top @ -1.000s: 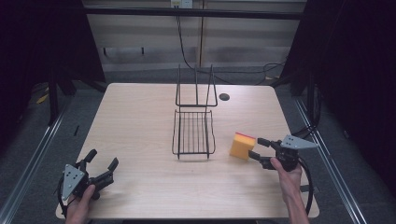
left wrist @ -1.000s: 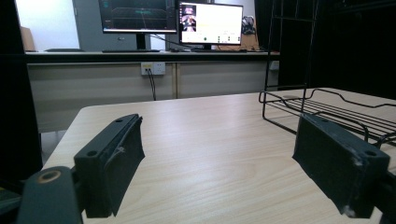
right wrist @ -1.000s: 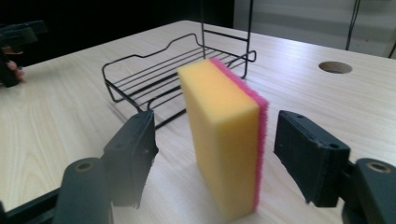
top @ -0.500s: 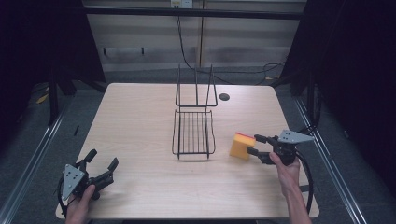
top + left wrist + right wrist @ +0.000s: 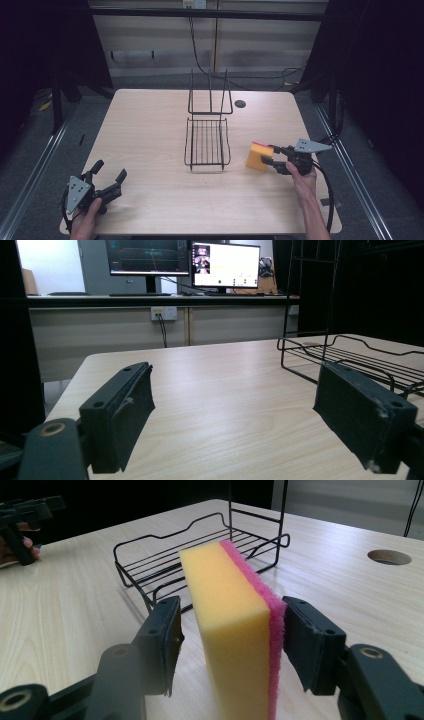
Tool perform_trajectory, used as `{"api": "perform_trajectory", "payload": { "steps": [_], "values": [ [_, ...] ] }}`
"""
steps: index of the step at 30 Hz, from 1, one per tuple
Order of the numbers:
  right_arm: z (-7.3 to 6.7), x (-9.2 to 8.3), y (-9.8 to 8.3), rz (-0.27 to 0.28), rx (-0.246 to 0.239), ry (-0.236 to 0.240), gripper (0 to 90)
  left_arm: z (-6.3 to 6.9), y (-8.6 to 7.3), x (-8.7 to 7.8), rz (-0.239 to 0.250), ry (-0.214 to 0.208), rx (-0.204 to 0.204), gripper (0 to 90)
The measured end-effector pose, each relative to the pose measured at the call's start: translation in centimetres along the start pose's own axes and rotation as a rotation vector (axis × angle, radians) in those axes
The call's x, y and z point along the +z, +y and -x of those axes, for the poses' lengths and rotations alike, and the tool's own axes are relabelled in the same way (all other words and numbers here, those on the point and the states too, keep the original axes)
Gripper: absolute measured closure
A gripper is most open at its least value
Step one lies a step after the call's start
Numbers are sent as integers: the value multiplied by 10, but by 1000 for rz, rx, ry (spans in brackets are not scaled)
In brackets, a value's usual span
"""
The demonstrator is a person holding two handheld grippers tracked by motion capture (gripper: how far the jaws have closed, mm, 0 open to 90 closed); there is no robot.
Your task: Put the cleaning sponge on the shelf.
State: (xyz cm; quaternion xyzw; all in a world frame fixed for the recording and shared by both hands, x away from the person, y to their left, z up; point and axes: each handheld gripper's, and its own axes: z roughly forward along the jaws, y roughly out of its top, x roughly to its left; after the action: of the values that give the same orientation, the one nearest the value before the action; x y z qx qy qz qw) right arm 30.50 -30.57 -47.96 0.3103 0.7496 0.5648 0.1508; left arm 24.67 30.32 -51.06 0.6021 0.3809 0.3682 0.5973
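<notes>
right gripper (image 5: pixel 227 645): jaws just closing around upright sponge (image 5: pixel 235 625), left gap remains | left gripper (image 5: pixel 250 415): jaws open, idle | risk: one-sided contact may topple sponge beside wire rack (image 5: pixel 207 142)

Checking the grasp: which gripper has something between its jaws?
The right gripper: its jaws, just closing, flank the yellow-and-pink sponge. The left gripper stands open over bare table.

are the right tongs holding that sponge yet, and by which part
Not quite: the right tongs have just been closing around the sponge; one jaw meets its pink face, the other stands just off the yellow face.
</notes>
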Motion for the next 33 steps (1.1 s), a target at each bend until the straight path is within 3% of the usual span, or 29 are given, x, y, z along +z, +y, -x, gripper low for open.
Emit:
{"api": "perform_trajectory", "payload": {
  "steps": [15,33],
  "values": [
    [1,9,-4,40,-12,22,571,0,0,0,0,0,0,156],
    [-4,4,3,79,-24,22,597,0,0,0,0,0,0,156]
  ]
}}
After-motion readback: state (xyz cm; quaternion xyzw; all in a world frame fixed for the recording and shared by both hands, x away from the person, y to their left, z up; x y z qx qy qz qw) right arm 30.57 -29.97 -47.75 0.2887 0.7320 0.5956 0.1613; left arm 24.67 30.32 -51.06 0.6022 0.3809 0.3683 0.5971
